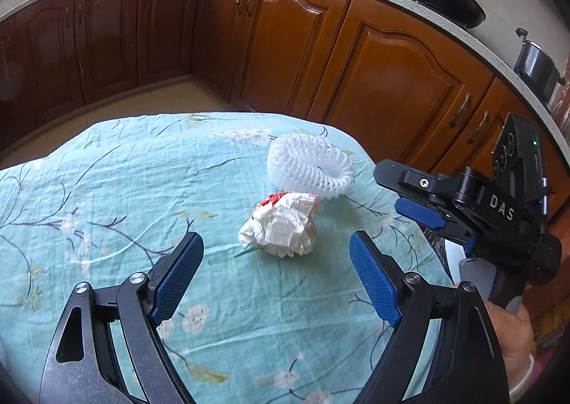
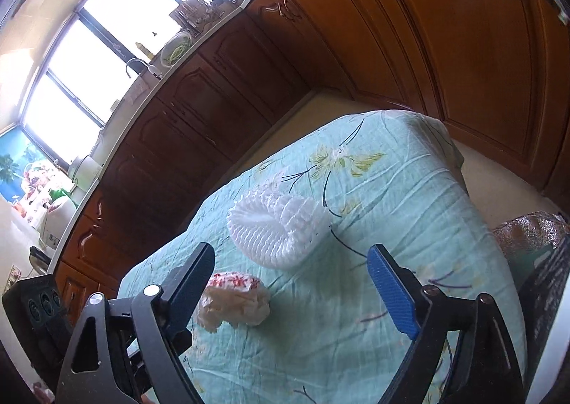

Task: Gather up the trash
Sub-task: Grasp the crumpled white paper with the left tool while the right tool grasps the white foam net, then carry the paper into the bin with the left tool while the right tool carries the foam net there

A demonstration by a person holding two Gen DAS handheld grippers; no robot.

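Both my grippers are wide open with nothing in them. The paper wad [image 1: 279, 226] sits on the tablecloth [image 1: 107, 190] just ahead of my left gripper [image 1: 276, 250]. The foam net [image 2: 278, 231] lies just ahead of my right gripper [image 2: 290, 268], wad beside its left finger.

The left wrist view looks forward and down between its own fingers [image 1: 181, 272], close over the counter draped in pale-green floral cloth [image 1: 107, 190], facing brown wooden cabinets [image 1: 285, 40]. The right wrist view is rolled sideways, facing a bright window [image 2: 107, 58]. Both share the cloth, a crumpled white paper ball [image 1: 281, 226] and a white foam fruit net [image 1: 310, 165].
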